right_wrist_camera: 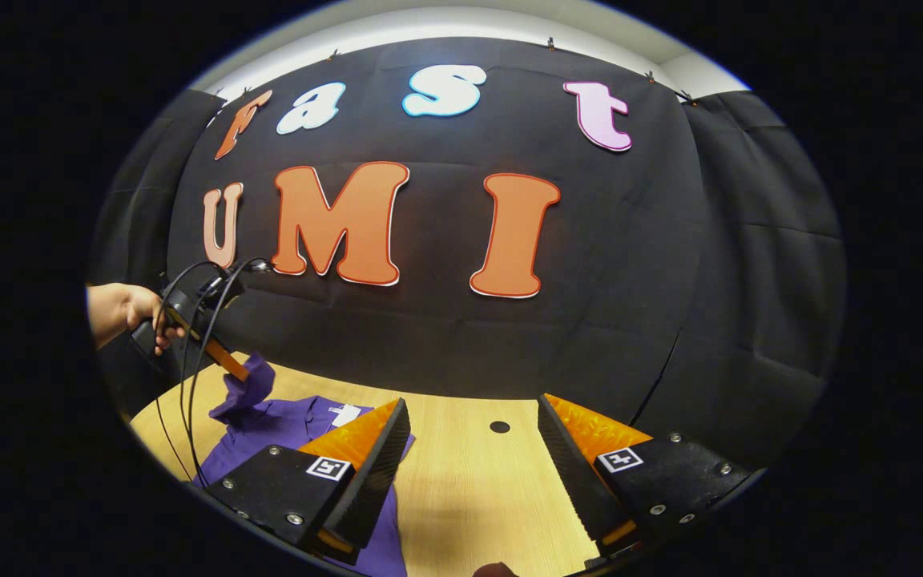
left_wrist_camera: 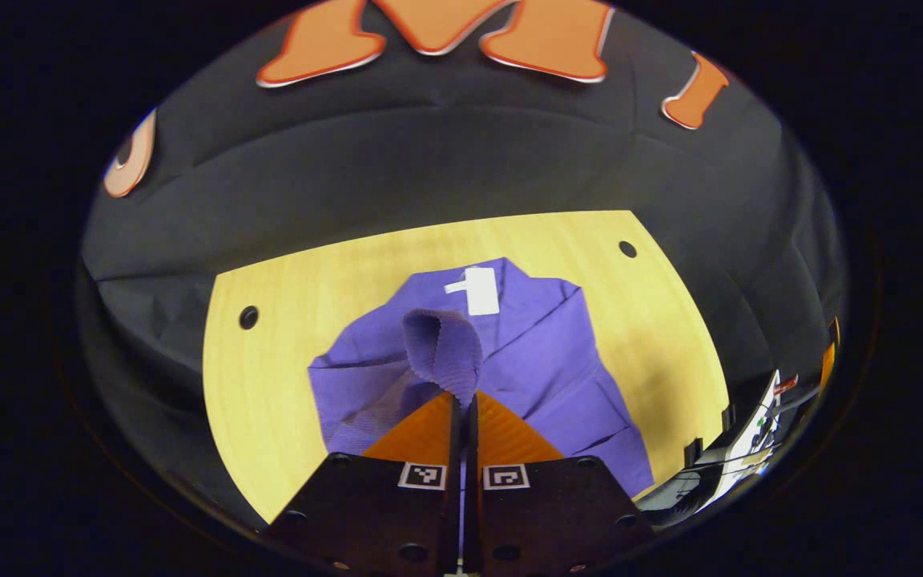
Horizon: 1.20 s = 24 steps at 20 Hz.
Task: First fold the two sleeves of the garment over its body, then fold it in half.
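A purple garment lies spread on the wooden table, with a white tag at its collar on the far side. My left gripper is shut on a ribbed sleeve cuff and holds it lifted above the garment's body. In the right gripper view the same garment lies at the lower left, and the left gripper, held by a hand, pinches the raised sleeve. My right gripper hovers open over bare table beside the garment, holding nothing.
The table has round holes near its far corners and another hole ahead of the right gripper. Black cables hang from the left gripper. Some equipment sits off the table's right edge. Black cloth walls surround the table.
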Available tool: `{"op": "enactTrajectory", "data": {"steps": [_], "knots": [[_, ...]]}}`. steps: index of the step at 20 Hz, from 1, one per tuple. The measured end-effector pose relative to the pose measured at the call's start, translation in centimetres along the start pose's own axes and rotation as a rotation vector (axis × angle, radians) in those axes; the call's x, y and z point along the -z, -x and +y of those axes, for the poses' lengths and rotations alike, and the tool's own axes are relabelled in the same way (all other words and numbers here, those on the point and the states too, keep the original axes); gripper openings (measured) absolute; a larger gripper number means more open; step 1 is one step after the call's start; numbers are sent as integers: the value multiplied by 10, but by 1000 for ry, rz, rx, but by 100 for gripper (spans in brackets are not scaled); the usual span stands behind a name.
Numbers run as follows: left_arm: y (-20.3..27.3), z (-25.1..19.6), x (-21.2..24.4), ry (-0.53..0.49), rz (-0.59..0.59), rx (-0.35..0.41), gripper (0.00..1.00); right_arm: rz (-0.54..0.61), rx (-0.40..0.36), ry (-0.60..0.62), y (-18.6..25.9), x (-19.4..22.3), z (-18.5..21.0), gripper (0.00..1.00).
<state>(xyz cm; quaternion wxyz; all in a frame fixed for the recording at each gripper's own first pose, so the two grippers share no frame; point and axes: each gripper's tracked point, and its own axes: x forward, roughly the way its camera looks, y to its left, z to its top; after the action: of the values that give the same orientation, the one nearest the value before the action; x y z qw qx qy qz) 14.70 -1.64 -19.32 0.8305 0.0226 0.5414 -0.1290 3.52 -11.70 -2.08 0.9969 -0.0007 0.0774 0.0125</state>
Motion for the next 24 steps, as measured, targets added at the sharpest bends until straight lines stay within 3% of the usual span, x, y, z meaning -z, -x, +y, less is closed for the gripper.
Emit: {"op": "enactTrajectory", "data": {"steps": [7,9,12,14,19,20,24], "knots": [[-49,-93,-28,-46,-30,54,7,24,25,-29,13,19,-28,96],[-53,-116,-33,-59,-72,84,26,31,29,-35,16,23,-33,96],[-37,-131,-40,-82,-162,93,69,41,27,-43,16,29,-36,96],[-18,-127,-43,-82,-216,70,86,41,18,-51,15,30,-35,96],[49,-106,-51,-68,-438,0,91,15,-13,-36,3,21,-17,96],[65,-101,-55,-64,-502,-18,96,4,-20,-28,-1,17,-11,96],[143,-78,-52,-47,-719,-121,97,-40,-64,1,-11,3,21,96]]}}
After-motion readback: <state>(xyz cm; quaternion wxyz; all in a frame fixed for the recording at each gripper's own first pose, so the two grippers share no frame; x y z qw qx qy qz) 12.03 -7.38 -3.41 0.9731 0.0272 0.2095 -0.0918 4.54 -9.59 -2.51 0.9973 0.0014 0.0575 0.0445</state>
